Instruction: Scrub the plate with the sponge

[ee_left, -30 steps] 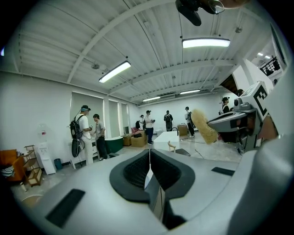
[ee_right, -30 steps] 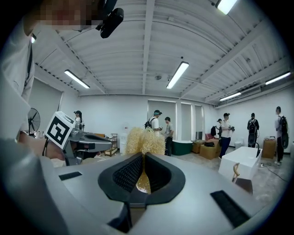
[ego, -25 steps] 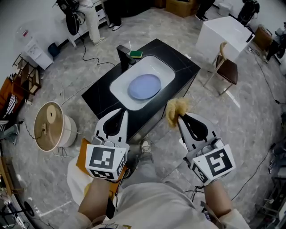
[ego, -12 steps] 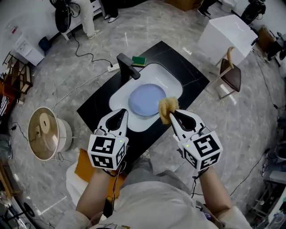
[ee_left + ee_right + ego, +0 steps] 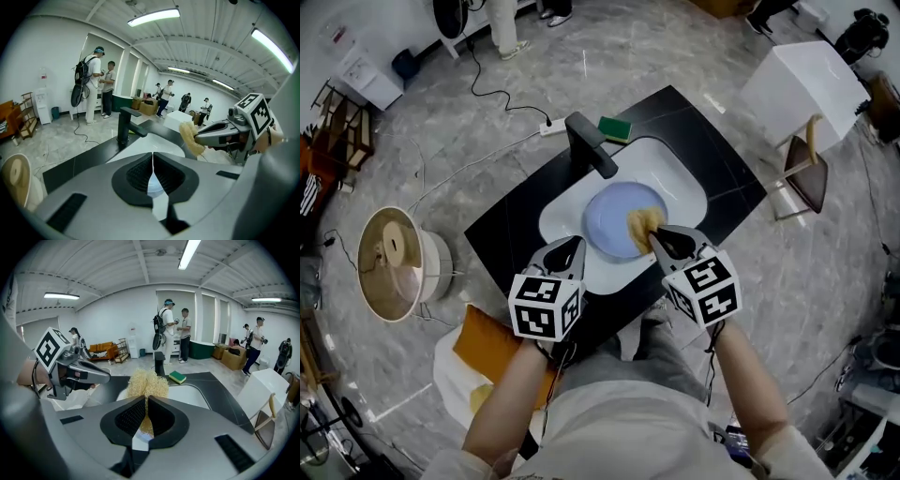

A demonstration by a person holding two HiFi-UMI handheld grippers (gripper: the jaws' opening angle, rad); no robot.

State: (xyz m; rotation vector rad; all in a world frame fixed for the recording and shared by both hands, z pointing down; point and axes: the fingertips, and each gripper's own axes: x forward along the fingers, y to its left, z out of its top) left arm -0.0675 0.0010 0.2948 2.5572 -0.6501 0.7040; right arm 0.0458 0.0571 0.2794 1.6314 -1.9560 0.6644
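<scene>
A pale blue plate [image 5: 614, 217] lies in the white sink [image 5: 675, 178] set in a black counter [image 5: 516, 225]. My right gripper [image 5: 654, 240] is shut on a tan fibrous scrubbing sponge [image 5: 642, 225], which is over the plate's right side; contact cannot be told. In the right gripper view the sponge [image 5: 147, 383] sticks out past the closed jaws of the right gripper [image 5: 146, 399]. My left gripper [image 5: 572, 246] is shut and empty over the sink's near-left rim. Its view shows the left gripper [image 5: 152, 154] with jaws together and the sponge [image 5: 191, 138] to the right.
A black faucet [image 5: 591, 145] stands at the sink's far-left side, with a green sponge [image 5: 615, 127] beside it on the counter. A round drum [image 5: 394, 262] is on the floor left, a chair [image 5: 811, 178] and white table [image 5: 811, 84] right. People [image 5: 168, 329] stand far behind.
Both grippers have moved forward to the sink. The tan sponge went from in front of the counter's near edge to over the plate. Both jaws stayed shut.
</scene>
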